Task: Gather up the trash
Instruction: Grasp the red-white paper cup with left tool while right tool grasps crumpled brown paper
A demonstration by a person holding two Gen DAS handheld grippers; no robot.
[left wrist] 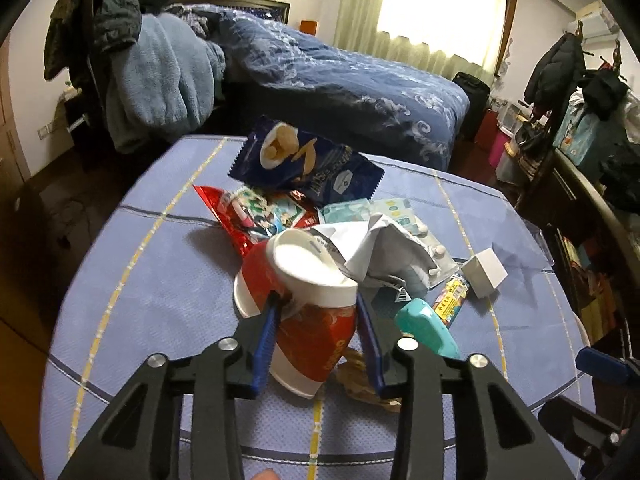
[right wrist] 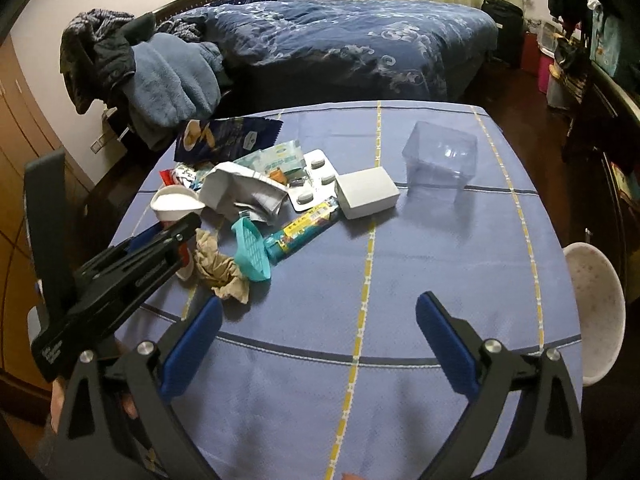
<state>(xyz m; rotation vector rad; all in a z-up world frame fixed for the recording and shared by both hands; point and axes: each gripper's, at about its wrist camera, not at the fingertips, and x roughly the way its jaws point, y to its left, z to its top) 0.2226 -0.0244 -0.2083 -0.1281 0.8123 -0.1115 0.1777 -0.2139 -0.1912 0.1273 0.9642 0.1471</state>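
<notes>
Left wrist view: left gripper (left wrist: 316, 312) clamped on red paper cup (left wrist: 304, 320) at pile's near edge. Right gripper (right wrist: 318, 320) spread wide, empty, over bare tablecloth (right wrist: 400, 280). Chip bag (right wrist: 224, 136), blister pack (right wrist: 316, 178), crumpled tissue (right wrist: 218, 268) uncollected; task looks barely begun.

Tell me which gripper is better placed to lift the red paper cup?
Left. The left gripper already has its pads against the red paper cup; the right gripper is open over bare tablecloth, away from the pile.
</notes>
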